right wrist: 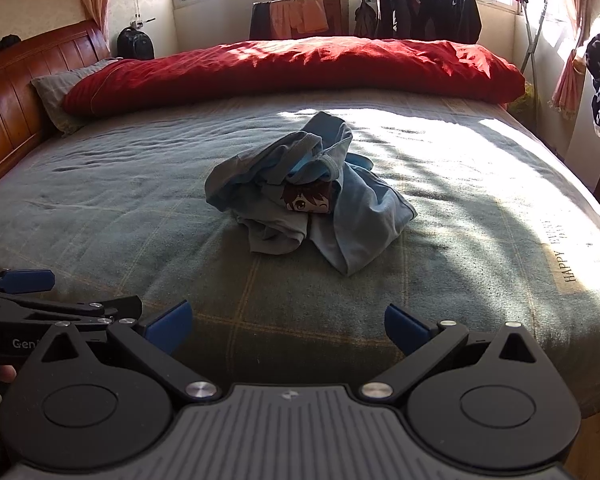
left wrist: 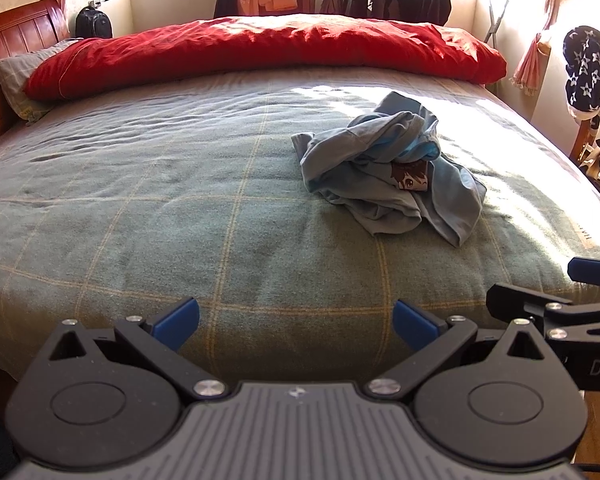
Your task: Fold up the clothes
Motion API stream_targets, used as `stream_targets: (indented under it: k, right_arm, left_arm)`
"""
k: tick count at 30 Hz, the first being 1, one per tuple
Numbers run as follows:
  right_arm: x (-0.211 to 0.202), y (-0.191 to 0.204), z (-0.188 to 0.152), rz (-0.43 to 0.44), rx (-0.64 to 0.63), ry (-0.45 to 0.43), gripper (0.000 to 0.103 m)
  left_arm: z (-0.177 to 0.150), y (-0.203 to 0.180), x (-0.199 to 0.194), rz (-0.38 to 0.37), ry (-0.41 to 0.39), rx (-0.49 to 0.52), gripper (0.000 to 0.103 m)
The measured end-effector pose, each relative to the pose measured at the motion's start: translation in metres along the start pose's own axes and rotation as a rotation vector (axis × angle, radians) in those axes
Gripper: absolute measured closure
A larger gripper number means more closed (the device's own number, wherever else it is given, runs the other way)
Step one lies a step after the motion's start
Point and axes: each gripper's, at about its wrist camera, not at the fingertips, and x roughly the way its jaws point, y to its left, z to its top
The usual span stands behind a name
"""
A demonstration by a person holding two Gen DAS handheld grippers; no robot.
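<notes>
A crumpled light-blue garment (left wrist: 388, 168) (right wrist: 308, 188) with a cartoon face print lies in a heap on the green checked bed cover (left wrist: 160, 184) (right wrist: 112, 216). My left gripper (left wrist: 296, 326) hangs open over the bed's near edge, well short of the heap and to its left. My right gripper (right wrist: 288, 328) is open too, with the heap straight ahead and nothing between its fingers. Each gripper shows at the side of the other's view: the right one's blue pad (left wrist: 592, 270) at the right edge, the left one's pad (right wrist: 24, 280) at the left edge.
A long red duvet (left wrist: 260, 52) (right wrist: 292, 68) lies rolled across the far side of the bed, with a grey pillow (left wrist: 16, 80) and a wooden headboard (left wrist: 16, 36) at left. Dark jackets hang on a rack (right wrist: 428, 4) by the window. A star-patterned cloth (left wrist: 588, 72) hangs at right.
</notes>
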Motion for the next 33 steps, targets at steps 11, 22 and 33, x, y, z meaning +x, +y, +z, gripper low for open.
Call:
stream_targets:
  k: [11,22,33]
  right_arm:
    - [0.0049,-0.0012,0.0018,0.004,0.003,0.008,0.000]
    - [0.0045,0.0003,0.0026,0.004,0.001,0.004,0.000]
    - [0.0092,0.0013,0.0008,0.028,-0.041,-0.018,0.000]
  left_arm:
    - [0.0026,-0.0016,0.0047,0.003,0.012,0.004,0.001]
    - [0.0023,0.0011,0.0032,0.001,0.000,0.003,0.001]
    - [-0.0011,0.0009,0.0102,-0.047,-0.052,0.068,0.001]
